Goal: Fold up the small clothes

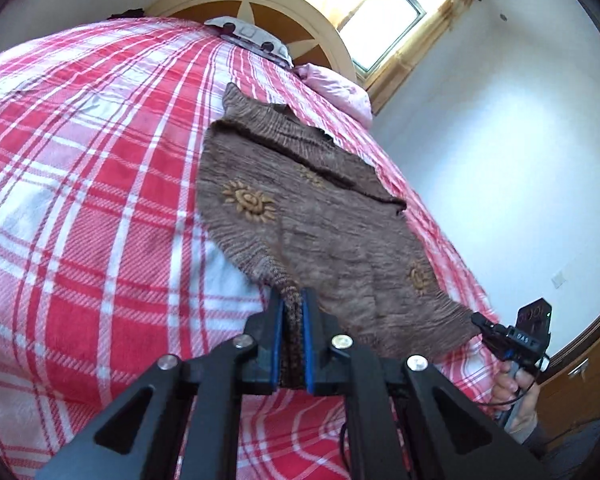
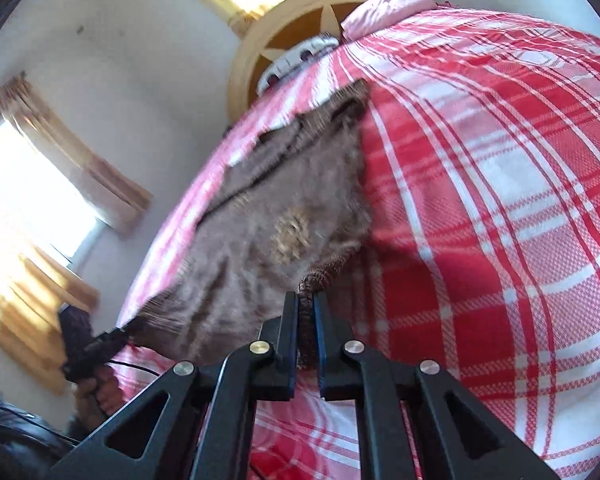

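One brown knitted sweater (image 1: pixel 320 216) lies on a bed covered with a red-and-white plaid bedspread (image 1: pixel 100 200), its far part resting flat on the cover and its near hem lifted by two grippers. The left gripper (image 1: pixel 294 300) has its blue-lined jaws closed tight on one ribbed hem corner; knit fills the gap between the fingers. The right gripper (image 2: pixel 306 304) is likewise pinched on the other hem corner, with only a narrow slot left between its jaws and the ribbing bunched in it.

The sweater sits close to one long edge of the bed: in the left wrist view only a thin strip of plaid separates it from the drop-off on the right, beyond which is bare white wall (image 1: pixel 500 160). On the other side a broad stretch of plaid runs out from the sweater's edge, giving wide room that way.

The left wrist view shows three embroidered sun motifs (image 1: pixel 248 202) on the knit, sharp and clear; the right wrist view shows just one, blurred. The left view also takes in the right gripper from outside, at the hem's far corner, with the person's hand (image 1: pixel 512 388) under it; the right view shows the left gripper the same way, low at the left.

At the head of the bed stand one rounded wooden headboard (image 1: pixel 300 12) with a star pattern, one pink pillow (image 1: pixel 340 88), and one white, grey-edged object (image 1: pixel 252 38) I cannot identify. The left view shows one curtained window (image 1: pixel 384 16); the right view shows two
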